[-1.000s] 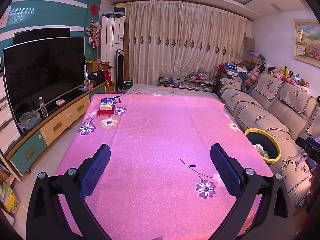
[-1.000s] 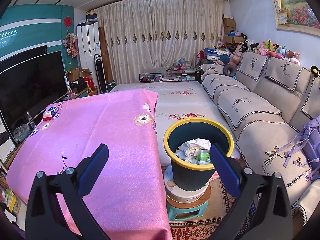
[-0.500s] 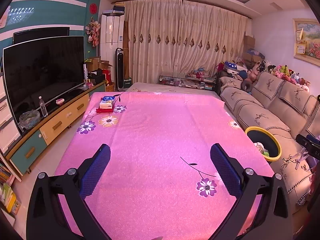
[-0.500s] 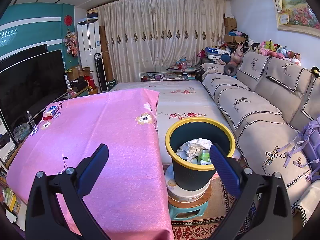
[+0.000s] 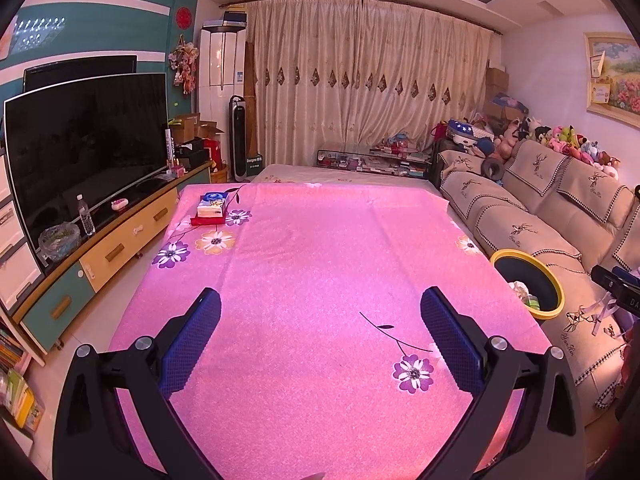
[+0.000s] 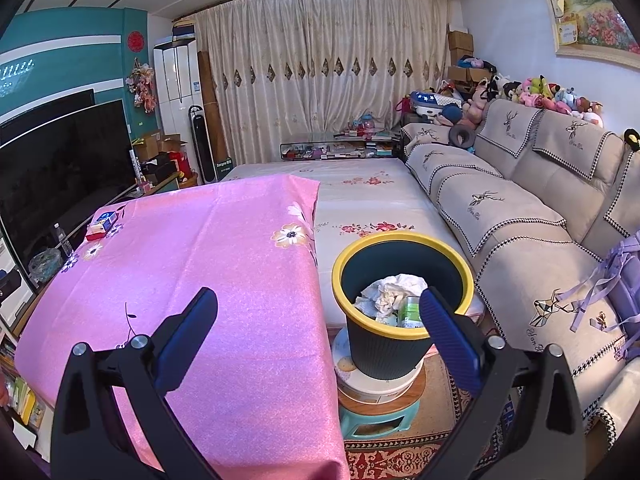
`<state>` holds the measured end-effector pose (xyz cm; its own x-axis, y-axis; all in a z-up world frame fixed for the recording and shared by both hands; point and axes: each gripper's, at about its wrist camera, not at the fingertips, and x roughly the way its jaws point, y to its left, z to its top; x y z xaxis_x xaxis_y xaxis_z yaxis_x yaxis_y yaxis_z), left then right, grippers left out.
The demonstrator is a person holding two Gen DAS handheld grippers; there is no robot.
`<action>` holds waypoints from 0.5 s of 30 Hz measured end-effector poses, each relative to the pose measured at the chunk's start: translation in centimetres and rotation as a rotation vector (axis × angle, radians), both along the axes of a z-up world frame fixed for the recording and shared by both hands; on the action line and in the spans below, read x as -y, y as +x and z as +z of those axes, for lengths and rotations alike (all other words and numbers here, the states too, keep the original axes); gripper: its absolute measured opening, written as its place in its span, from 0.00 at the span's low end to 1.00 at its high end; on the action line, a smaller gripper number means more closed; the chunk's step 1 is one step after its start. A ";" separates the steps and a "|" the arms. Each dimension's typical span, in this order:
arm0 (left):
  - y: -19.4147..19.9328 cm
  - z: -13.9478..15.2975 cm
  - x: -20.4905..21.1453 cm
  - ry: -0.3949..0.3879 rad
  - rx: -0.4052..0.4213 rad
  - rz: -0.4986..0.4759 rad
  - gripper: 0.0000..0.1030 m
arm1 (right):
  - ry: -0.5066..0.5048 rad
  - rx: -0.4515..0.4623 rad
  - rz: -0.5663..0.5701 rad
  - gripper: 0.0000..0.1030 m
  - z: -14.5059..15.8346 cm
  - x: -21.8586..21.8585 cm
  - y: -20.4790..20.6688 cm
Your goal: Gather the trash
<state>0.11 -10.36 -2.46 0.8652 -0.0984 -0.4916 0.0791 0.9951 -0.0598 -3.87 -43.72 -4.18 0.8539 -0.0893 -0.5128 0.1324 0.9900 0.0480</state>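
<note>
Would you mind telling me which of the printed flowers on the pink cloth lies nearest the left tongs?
The purple flower with the white centre, just inside the left tongs' right finger; the yellow flower and other purple one lie farther up the cloth.

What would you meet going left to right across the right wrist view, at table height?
TV → tissue box → pink tablecloth → bin → sofa
</note>
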 end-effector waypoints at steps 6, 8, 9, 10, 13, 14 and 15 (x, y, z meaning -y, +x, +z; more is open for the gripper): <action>0.2 -0.1 -0.1 -0.001 -0.004 0.000 0.95 | 0.001 -0.002 0.001 0.93 -0.1 0.0 0.0; 0.3 -0.1 -0.1 -0.002 -0.006 -0.001 0.95 | 0.002 -0.004 0.001 0.93 -0.2 0.0 0.1; 0.3 -0.2 0.0 0.000 -0.007 -0.001 0.95 | 0.002 -0.005 0.001 0.93 -0.3 0.0 0.1; 0.3 -0.3 0.0 0.001 -0.008 -0.001 0.95 | 0.002 -0.006 0.001 0.93 -0.4 0.0 0.2; 0.4 -0.4 0.0 -0.001 -0.013 -0.004 0.95 | 0.003 -0.009 0.002 0.93 -0.5 0.0 0.3; 0.5 -0.5 0.0 -0.002 -0.015 -0.004 0.95 | 0.003 -0.011 0.002 0.93 -0.6 0.0 0.3; 0.5 -0.4 0.0 -0.002 -0.017 -0.005 0.95 | 0.004 -0.012 0.002 0.93 -0.7 0.0 0.4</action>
